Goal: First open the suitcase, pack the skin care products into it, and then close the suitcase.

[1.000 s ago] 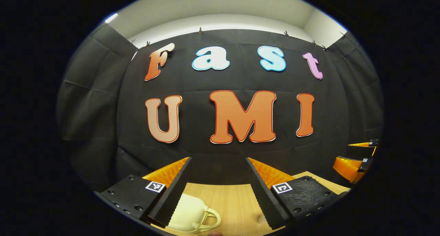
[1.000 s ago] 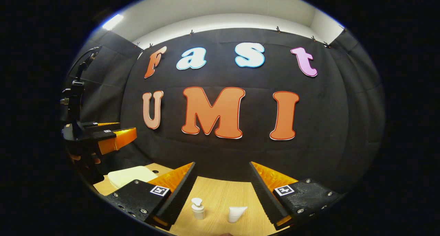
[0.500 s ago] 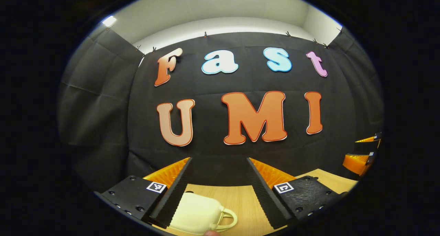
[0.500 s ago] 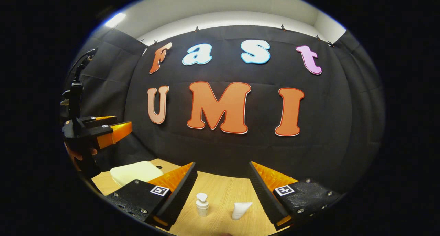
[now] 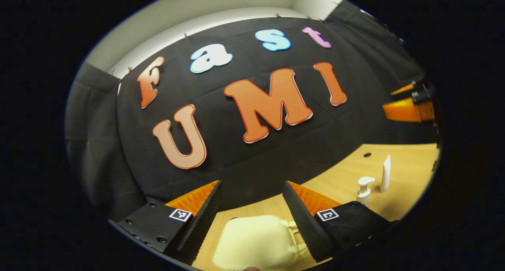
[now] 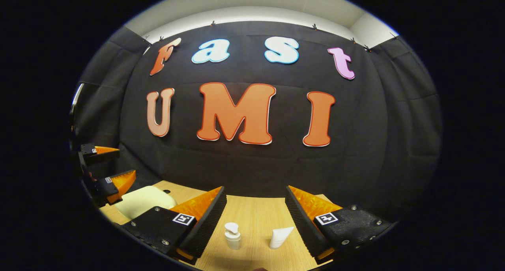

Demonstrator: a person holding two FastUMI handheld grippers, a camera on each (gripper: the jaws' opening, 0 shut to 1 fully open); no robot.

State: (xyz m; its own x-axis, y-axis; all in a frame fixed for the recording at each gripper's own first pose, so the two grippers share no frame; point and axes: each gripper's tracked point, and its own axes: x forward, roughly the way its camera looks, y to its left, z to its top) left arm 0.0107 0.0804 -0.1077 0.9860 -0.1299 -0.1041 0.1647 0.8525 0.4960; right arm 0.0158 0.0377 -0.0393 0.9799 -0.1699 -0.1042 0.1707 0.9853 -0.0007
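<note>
Left gripper view has the left gripper [image 5: 251, 200] tilted, jaws wide and empty, above the shut suitcase [image 5: 256, 241], likely lining up to open it. Right gripper [image 6: 255, 204], jaws wide too, waits over the pump bottle [image 6: 232, 235] and tube [image 6: 280, 237] on the table [image 6: 252, 215].

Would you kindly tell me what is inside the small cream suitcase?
The small cream suitcase lies closed on the wooden table, so its inside is hidden. The white pump bottle and white tube stand outside.
</note>
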